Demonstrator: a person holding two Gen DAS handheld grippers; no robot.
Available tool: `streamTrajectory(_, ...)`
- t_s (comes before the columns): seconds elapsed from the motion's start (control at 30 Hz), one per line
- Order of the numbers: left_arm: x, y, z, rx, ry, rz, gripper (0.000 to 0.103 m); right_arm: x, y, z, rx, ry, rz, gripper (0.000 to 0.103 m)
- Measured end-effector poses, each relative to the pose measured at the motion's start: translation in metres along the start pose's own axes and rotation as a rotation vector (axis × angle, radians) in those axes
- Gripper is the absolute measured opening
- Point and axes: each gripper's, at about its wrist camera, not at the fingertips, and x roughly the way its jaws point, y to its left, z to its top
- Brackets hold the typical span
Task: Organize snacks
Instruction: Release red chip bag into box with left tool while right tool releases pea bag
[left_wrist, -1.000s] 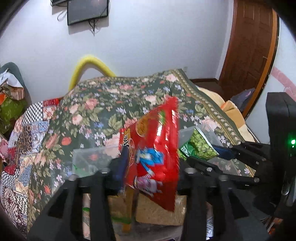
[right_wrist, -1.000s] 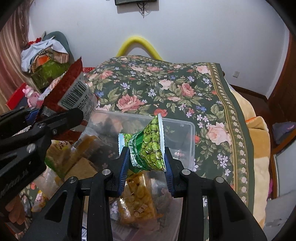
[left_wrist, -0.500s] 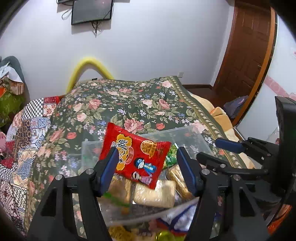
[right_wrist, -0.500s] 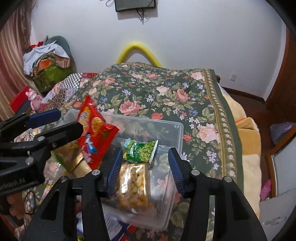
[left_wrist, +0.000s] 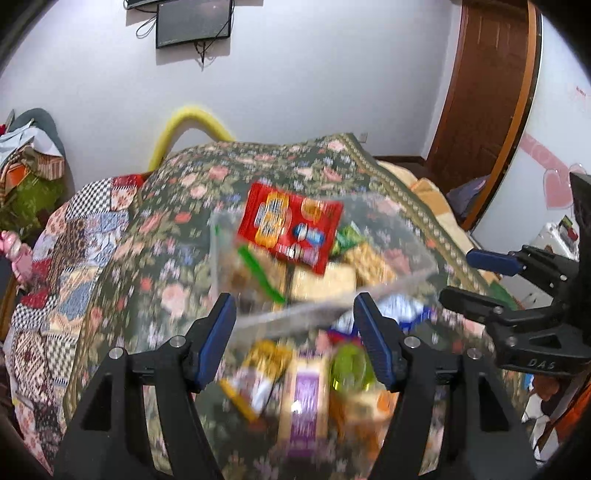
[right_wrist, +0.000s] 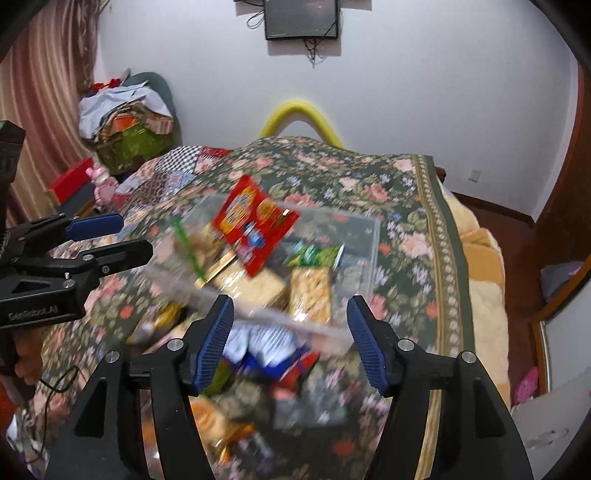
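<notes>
A clear plastic bin (left_wrist: 413, 243) (right_wrist: 369, 236) sits on the flowered bedspread with several snacks inside. On top of them lies a red snack bag (left_wrist: 290, 230) (right_wrist: 253, 221), and beside it a small green pea packet (left_wrist: 345, 240) (right_wrist: 314, 255). My left gripper (left_wrist: 295, 338) is open and holds nothing, drawn back nearer than the bin. My right gripper (right_wrist: 290, 341) has nothing between its jaws, which are opening, and it hangs over loose snacks (right_wrist: 266, 347) in front of the bin. Loose packets (left_wrist: 303, 391) also lie under the left gripper.
The bed's flowered cover (right_wrist: 399, 192) drops off at the right towards an orange blanket (right_wrist: 480, 266) and the floor. A patchwork quilt (left_wrist: 55, 258) lies left. A pile of clothes (right_wrist: 125, 118) stands by the wall. Each gripper shows at the side of the other's view.
The left gripper let the red bag fall into the bin, and the right let go of the green pea packet there. Both grippers opened and pulled back and up from the bin.
</notes>
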Motion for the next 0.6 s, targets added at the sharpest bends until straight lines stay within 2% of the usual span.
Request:
streamTrajectory(0.17,-0.004,0.002,-0.037,0.002,0.051,0.011,0.066,-0.005,0.015,-0.023,-0.002,0.029,0.027,0.069)
streamTrajectory(0.3,-0.003,0.010,-0.066,-0.037,0.102,-0.009,0.066,0.002,0.027,-0.043,0.025,0.072,0.057,0.083)
streamTrajectory(0.6,0.001,0.024,-0.109,-0.102,0.168,-0.015,0.066,0.027,0.054,-0.082,0.104,0.194,0.124,0.087)
